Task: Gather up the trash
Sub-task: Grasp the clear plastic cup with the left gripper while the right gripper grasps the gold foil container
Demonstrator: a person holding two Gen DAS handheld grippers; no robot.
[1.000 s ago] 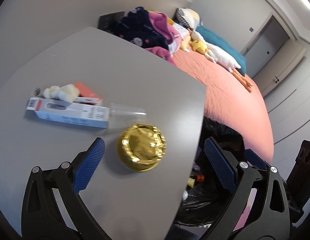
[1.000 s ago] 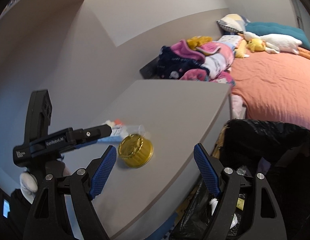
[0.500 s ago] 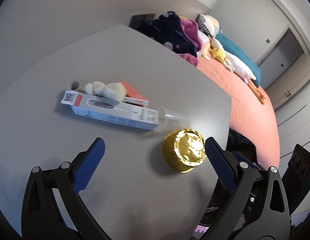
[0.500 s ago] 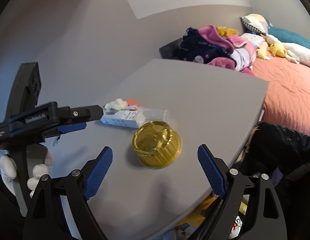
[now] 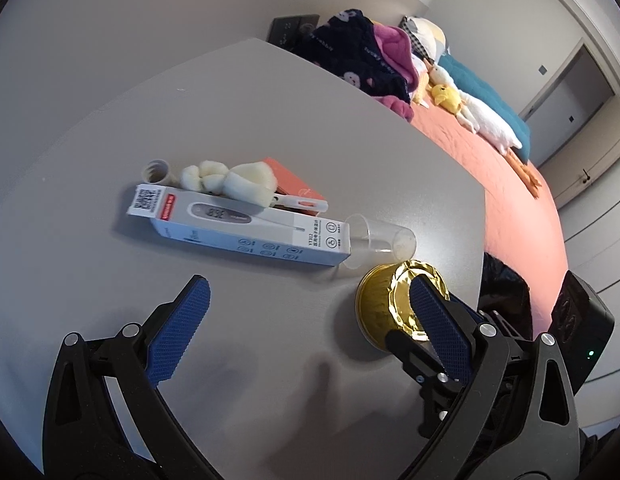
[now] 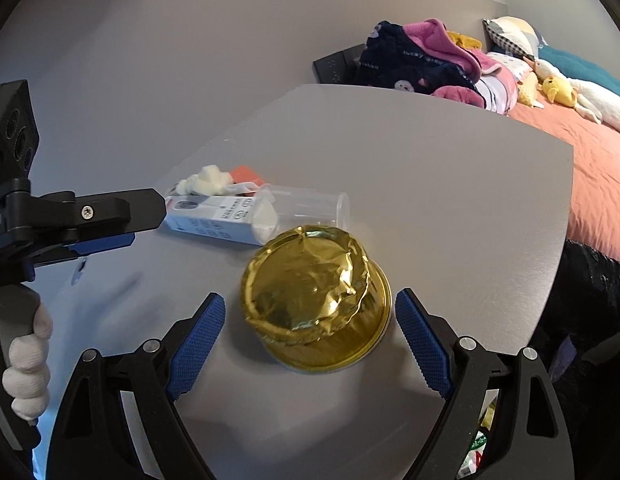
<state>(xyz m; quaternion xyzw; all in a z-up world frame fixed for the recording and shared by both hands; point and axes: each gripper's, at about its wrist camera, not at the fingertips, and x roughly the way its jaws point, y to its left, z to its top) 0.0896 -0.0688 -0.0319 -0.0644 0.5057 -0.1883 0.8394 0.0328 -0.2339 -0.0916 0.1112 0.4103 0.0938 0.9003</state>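
Observation:
A gold foil cup (image 6: 316, 300) stands on the grey table (image 6: 450, 184), between the blue pads of my open right gripper (image 6: 310, 340), not touched. In the left wrist view the gold foil cup (image 5: 380, 304) is partly behind the right finger of my open, empty left gripper (image 5: 310, 328). Beyond it lie a clear plastic cup (image 5: 376, 246) on its side, a white thermometer box (image 5: 237, 228), cotton wads (image 5: 229, 178), a white ring cap (image 5: 157, 170) and an orange card (image 5: 297, 186).
A black trash bag (image 6: 590, 292) hangs open past the table's right edge. An orange bed (image 5: 506, 184) with piled clothes (image 5: 362, 60) and plush toys lies behind. My left gripper's body (image 6: 69, 216) and gloved hand (image 6: 27, 376) show at the right wrist view's left.
Both grippers have moved in over the table. The right gripper has come close around the gold foil cup. The left gripper has swung left, so the cup now sits at its right finger.

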